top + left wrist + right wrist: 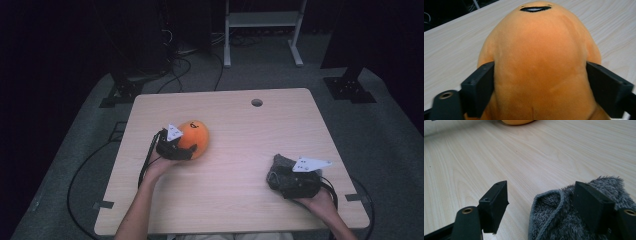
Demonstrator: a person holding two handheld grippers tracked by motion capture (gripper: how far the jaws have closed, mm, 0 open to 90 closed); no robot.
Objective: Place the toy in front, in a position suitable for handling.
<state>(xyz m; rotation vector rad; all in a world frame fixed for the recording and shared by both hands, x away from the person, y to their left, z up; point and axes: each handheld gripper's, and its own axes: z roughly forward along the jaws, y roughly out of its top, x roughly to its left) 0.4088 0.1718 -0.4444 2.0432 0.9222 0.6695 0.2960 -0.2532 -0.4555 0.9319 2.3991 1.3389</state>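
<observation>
Orange plush [539, 62] bulges right up against my left tongs [540, 82], its soft body squeezed between the two black jaws, which press into its sides, so I count them clamped on it, though the grip is wide. From above, the toy sits on the left half of the desk [240, 130], its stitched face turned up and away from me, with my left hand [161, 166] behind it. Over on the right, near the front edge, my right tongs [540, 202] stand apart: one jaw hangs over bare wood, the other rests over the grey fuzzy cloth [564, 220], a bunched piece with a hemmed edge, and nothing is pinched between them. As I judge it, the step in hand is securing the plush, with the cloth waiting its turn. Next I would want to lift the toy straight up and check that the soft filling does not slip out of the jaws; a firmer squeeze may be needed first. My right tongs would have to shift sideways to straddle a fold of the cloth before closing.
</observation>
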